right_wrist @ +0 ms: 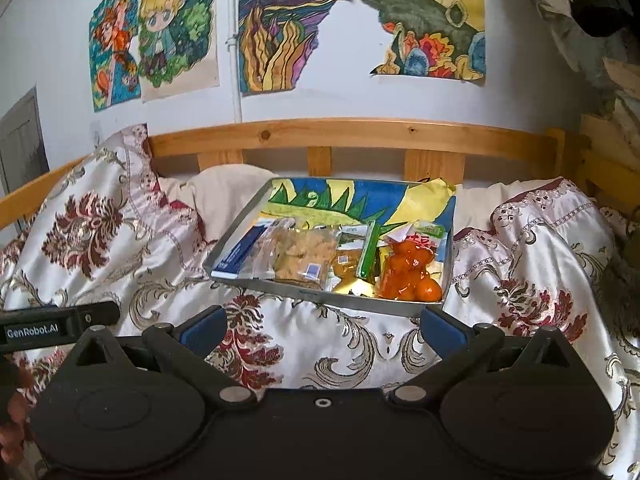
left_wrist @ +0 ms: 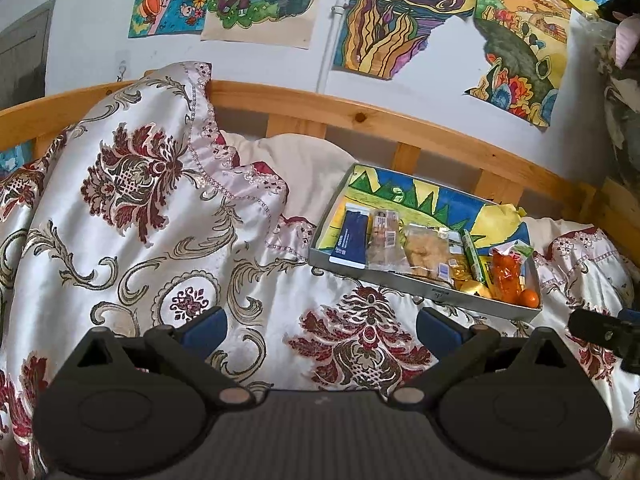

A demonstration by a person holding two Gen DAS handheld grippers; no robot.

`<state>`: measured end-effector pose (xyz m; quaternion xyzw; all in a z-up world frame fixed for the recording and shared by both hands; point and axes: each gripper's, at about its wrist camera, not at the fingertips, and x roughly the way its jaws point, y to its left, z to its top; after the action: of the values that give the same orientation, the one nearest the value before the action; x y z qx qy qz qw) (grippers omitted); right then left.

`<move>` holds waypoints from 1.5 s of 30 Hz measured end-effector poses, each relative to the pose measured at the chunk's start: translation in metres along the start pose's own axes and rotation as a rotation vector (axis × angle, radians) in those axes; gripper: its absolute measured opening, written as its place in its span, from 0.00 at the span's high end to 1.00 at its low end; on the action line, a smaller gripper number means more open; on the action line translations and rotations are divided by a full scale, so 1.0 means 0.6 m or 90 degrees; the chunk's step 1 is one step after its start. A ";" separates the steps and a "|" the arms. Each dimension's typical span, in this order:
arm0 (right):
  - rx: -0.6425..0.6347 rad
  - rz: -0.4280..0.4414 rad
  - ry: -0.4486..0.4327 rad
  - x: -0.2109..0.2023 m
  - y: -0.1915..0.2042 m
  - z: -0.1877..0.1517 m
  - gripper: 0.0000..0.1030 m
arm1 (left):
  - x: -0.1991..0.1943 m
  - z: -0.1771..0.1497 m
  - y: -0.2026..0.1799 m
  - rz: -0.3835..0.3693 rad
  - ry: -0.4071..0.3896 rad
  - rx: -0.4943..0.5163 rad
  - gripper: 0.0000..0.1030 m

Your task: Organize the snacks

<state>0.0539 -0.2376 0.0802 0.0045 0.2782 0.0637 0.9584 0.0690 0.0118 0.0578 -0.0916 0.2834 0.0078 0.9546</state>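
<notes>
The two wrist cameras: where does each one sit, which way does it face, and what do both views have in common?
Left wrist: sits behind the open left claw, facing the bedspread; the tray lies to the right, and the right claw's edge shows.
Right wrist: sits behind the open right claw, facing the tray nearly straight ahead; the left claw's edge shows.
Shared: tray with snacks, bedspread, wooden rail, wall drawings.

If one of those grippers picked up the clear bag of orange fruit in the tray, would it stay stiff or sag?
The bag of orange fruit would probably sag: its clear film looks thin and bulges around round pieces. Its glossy wrap may be slippery. One loose orange fruit nearby could roll.
</notes>
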 end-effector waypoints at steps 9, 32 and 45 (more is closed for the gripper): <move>-0.018 -0.005 0.016 0.006 0.006 -0.003 0.01 | -0.003 -0.005 -0.002 -0.002 0.002 0.003 0.00; -0.023 -0.006 0.030 0.012 0.005 -0.005 0.01 | -0.003 -0.008 -0.005 0.000 0.005 0.014 0.00; -0.023 -0.006 0.031 0.014 0.005 -0.007 0.01 | -0.003 -0.008 -0.005 0.000 0.005 0.015 0.00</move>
<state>0.0581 -0.2338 0.0723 -0.0158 0.3003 0.0645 0.9515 0.0654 0.0083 0.0554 -0.0804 0.2869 0.0041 0.9546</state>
